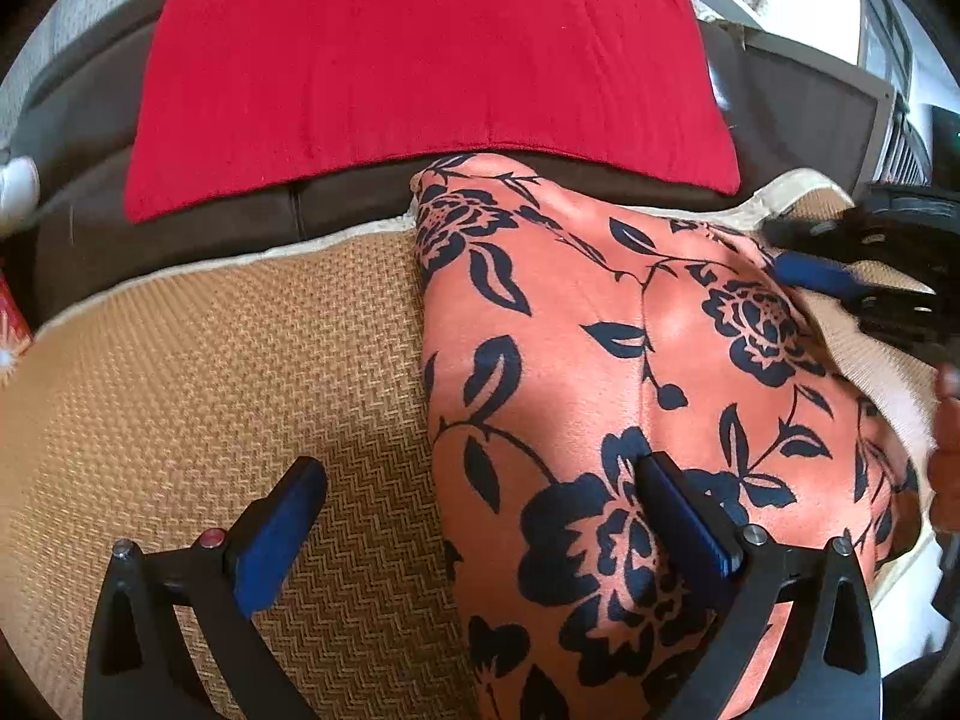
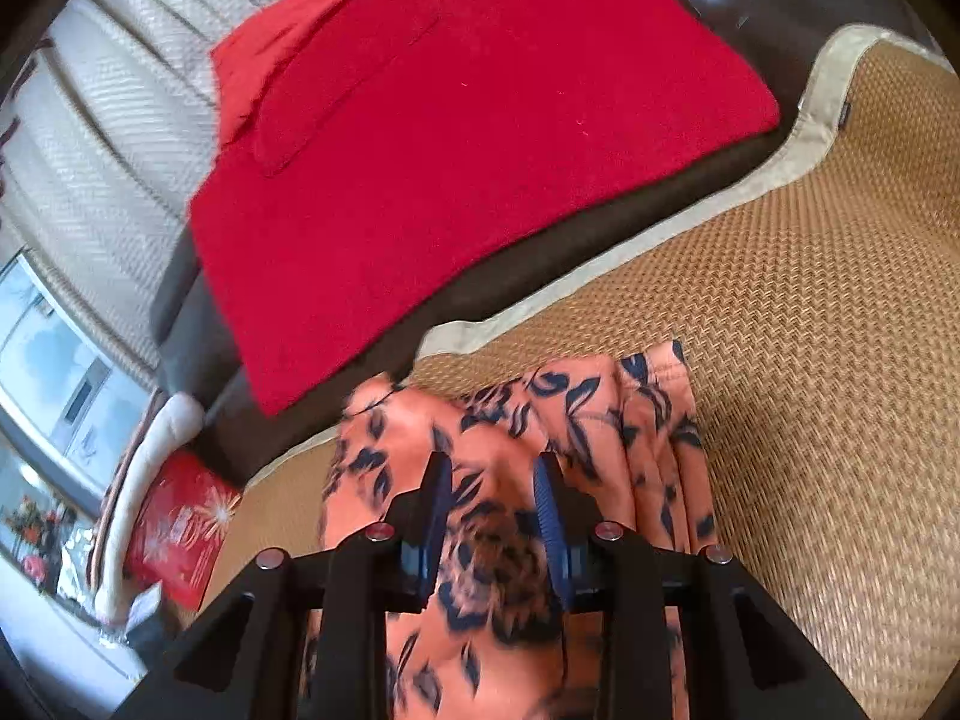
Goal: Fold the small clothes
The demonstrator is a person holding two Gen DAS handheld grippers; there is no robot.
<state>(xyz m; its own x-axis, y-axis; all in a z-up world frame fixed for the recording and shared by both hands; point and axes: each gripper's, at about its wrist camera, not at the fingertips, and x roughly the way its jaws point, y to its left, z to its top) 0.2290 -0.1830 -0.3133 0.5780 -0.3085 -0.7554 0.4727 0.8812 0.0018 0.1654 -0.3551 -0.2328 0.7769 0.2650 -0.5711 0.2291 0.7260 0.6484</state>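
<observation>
Left wrist view: I see the left gripper with its jaws spread wide apart, holding nothing. Its left finger sits over the woven mat; its right finger sits over the floral garment. I cannot tell whether either finger touches the surface below it. The garment, salmon with a dark navy flower print, lies on the right part of the mat, and its far tip reaches the mat's far edge. Beyond that edge, a red cloth lies flat on the dark brown cushion. At the right edge of the garment I see the right gripper, blurred, with one blue pad against the fabric.

Right wrist view: I see the right gripper with its jaws close together and a raised ridge of the floral garment between the blue pads. The picture is blurred, so I cannot confirm a full clamp. The garment is bunched into pleats on the woven mat, near its pale border. The red cloth lies beyond, on the brown cushion. A red box stands at the left.
</observation>
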